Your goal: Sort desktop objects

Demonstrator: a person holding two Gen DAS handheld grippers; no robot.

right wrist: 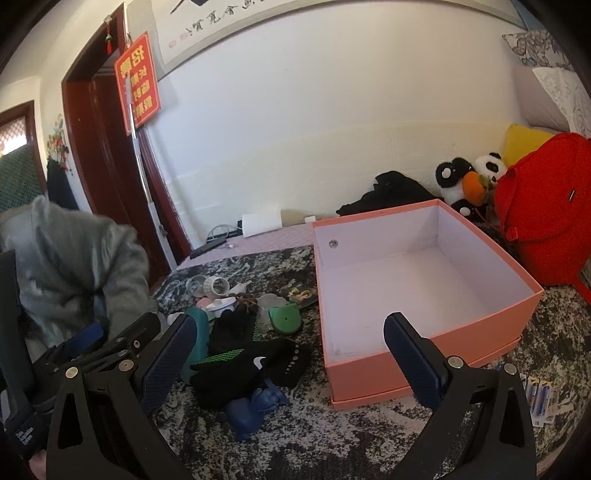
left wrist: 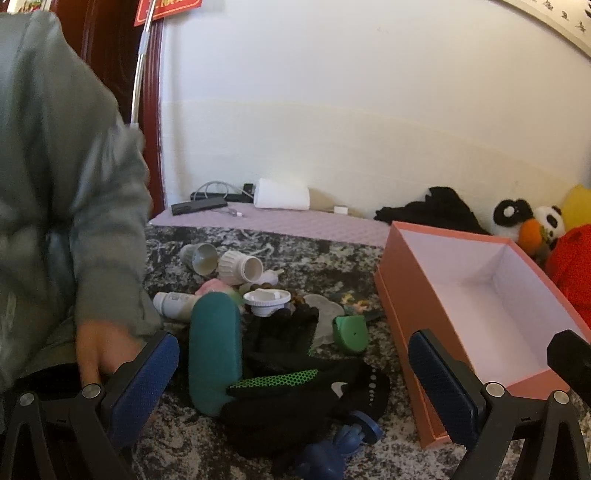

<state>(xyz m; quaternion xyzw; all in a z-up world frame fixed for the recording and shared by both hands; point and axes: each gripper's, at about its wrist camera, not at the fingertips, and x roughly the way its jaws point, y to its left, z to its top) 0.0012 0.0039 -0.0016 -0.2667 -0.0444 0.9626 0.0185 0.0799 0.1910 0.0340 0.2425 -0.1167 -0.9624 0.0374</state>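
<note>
Pile of small things: heaped mid-mat, just left of the empty pink box. Left gripper and right gripper both spread wide, holding nothing. Best to take the top glove first, pinching low.

Room setting. A white wall, cream on its lower band, closes the far side. At far left a dark red door frame carries a red sign with yellow characters. A framed calligraphy scroll hangs high on the wall. A mottled black-and-white cover spreads near, over a lilac quilted surface reaching the wall. Even daylight throughout.
</note>
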